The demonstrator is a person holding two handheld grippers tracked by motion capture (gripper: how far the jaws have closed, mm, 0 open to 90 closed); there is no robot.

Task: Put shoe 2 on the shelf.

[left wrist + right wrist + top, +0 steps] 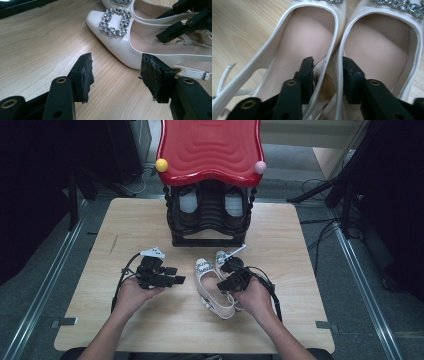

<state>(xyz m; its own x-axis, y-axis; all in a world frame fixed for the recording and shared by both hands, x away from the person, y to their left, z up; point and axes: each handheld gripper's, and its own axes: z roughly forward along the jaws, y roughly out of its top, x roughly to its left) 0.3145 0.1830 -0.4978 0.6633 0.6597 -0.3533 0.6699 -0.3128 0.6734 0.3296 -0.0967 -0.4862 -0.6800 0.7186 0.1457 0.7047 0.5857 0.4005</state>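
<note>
Two white slingback shoes with rhinestone buckles lie side by side on the wooden table (145, 220): one shoe (207, 290) (117, 45) (304, 37) on the left, its twin (220, 257) (150, 11) (377, 47) on the right. My right gripper (223, 281) (328, 72) reaches in from the heel end, one jaw inside each shoe, straddling the two adjacent inner walls. The jaws stand narrowly apart and a strip of table shows between the walls. My left gripper (174, 275) (116, 77) is open just left of the shoes, low over the table, with nothing between its jaws.
A black shoe rack (210, 227) with a red wavy top (210, 145) stands at the table's far middle, dark shoes (189, 207) on its shelf. A yellow ball (161, 165) and a pink ball (260, 167) sit at the top's front corners. Bare wood lies left and near.
</note>
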